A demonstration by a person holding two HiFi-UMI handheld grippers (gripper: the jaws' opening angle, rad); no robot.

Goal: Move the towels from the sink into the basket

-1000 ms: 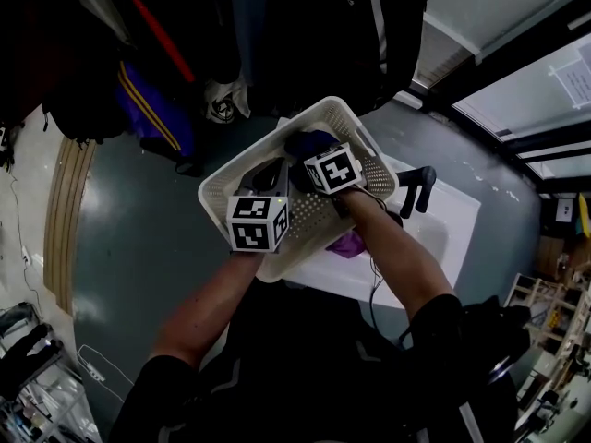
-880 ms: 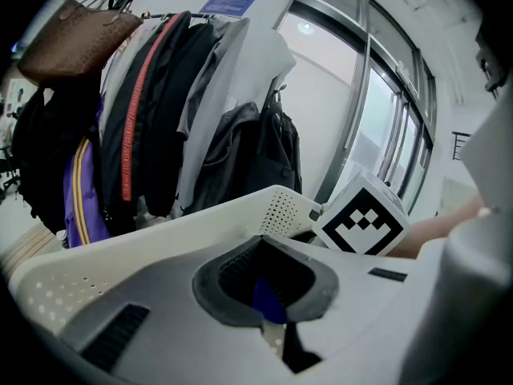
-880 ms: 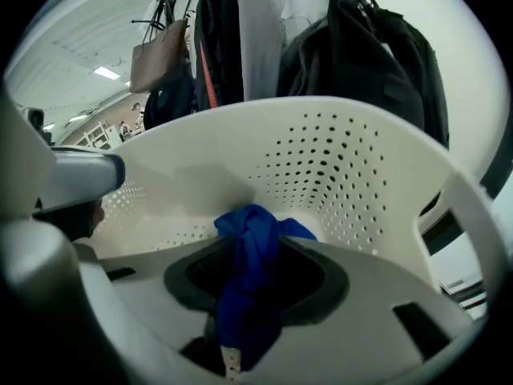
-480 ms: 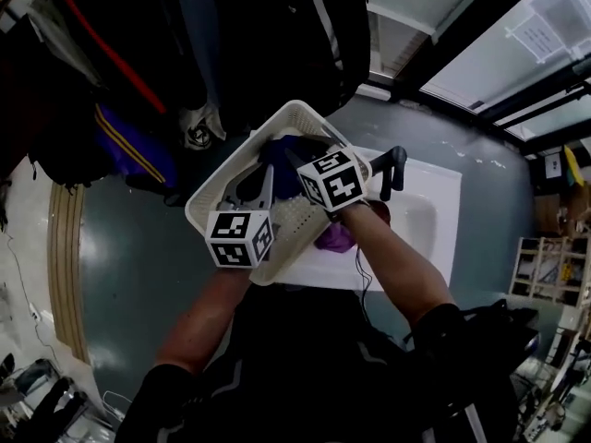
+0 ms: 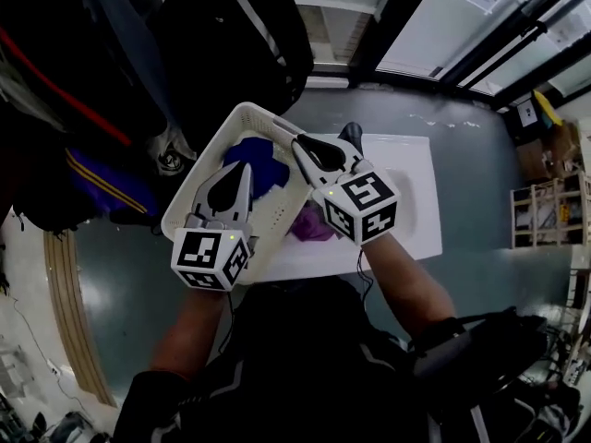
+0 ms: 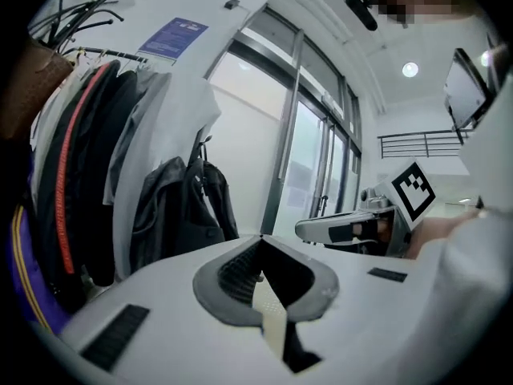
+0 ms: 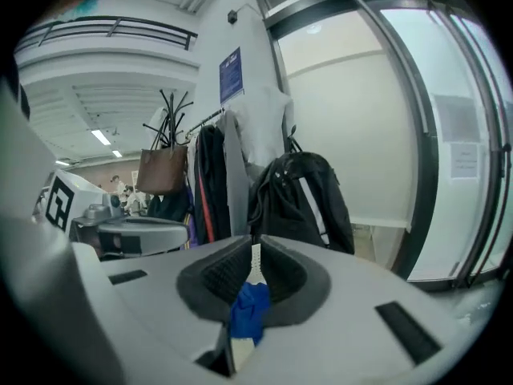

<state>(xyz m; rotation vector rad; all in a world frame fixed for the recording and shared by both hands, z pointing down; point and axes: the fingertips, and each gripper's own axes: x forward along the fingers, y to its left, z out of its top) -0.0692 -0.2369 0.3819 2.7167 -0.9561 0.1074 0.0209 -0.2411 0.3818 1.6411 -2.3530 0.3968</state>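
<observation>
- Currently, right gripper (image 5: 298, 142) above the white perforated plastic basket (image 5: 198, 175): jaws just closing, nearly together, pinching a fold of the blue cloth towel (image 5: 263, 169), which lies in that basket.
- Left gripper (image 5: 244, 170): jaws together, empty.
- Purple cloth towel (image 5: 312, 227) in the white sink (image 5: 416, 192).

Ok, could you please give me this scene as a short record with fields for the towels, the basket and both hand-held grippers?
basket: white, by the sink
blue towel: in the basket
purple towel: in the sink
left hand-held gripper: jaws together, empty
right hand-held gripper: jaws have just been closing, now together, apparently gripping nothing; blue towel shows through their gap
</observation>
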